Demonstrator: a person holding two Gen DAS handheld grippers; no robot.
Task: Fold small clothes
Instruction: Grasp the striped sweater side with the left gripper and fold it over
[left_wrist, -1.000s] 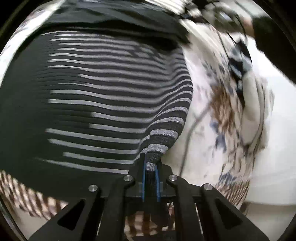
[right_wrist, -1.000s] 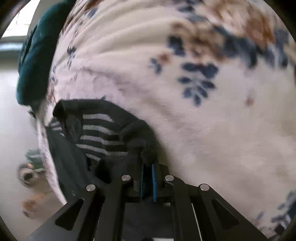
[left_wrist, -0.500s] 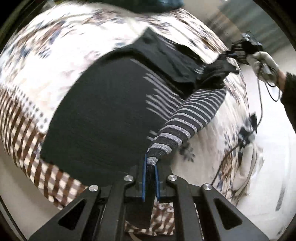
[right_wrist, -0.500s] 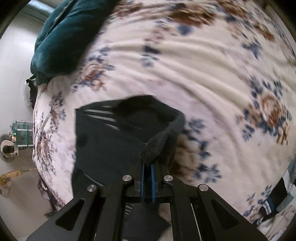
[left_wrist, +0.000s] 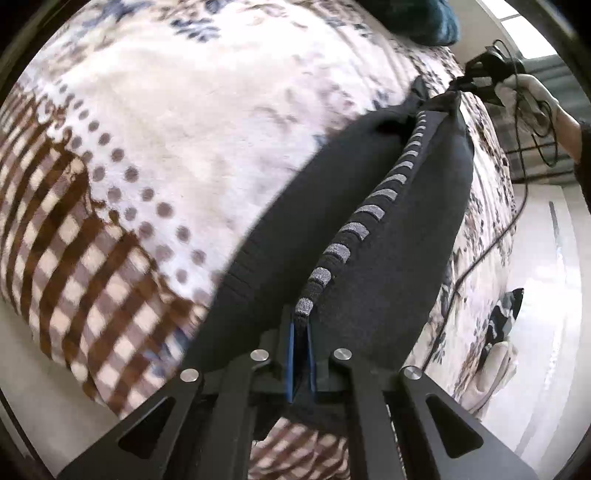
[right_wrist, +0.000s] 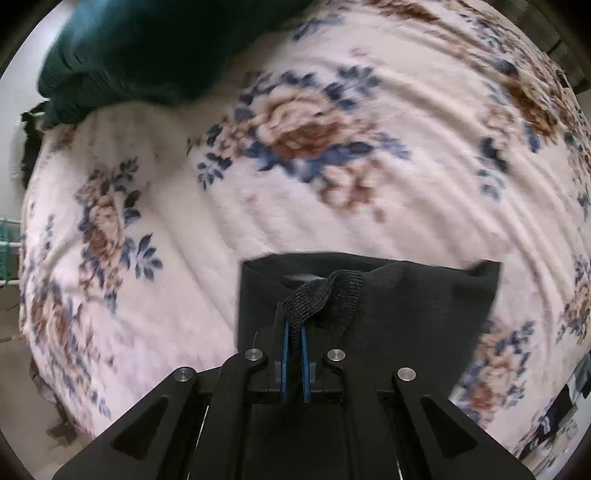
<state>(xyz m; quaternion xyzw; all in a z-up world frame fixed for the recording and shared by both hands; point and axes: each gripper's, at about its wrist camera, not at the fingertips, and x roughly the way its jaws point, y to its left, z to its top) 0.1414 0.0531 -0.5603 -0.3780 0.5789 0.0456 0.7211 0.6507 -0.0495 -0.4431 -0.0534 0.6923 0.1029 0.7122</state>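
Left wrist view shows the left gripper (left_wrist: 302, 325) and right gripper (left_wrist: 466, 80) both clamped on the black grey-striped knit garment (left_wrist: 399, 236), stretched mid-fold above the floral fleece blanket (left_wrist: 207, 122); next, I judge, lay it flat.

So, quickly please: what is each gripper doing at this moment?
Left gripper: closed, holding the dark striped garment.
Right gripper: closed, holding the other end of the same garment.

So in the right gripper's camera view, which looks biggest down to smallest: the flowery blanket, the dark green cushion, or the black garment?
1. Flowery blanket, filling most of the view.
2 and 3. Dark green cushion and black garment look alike in area; the garment is much nearer, clamped in the right gripper, so I won't rank them.
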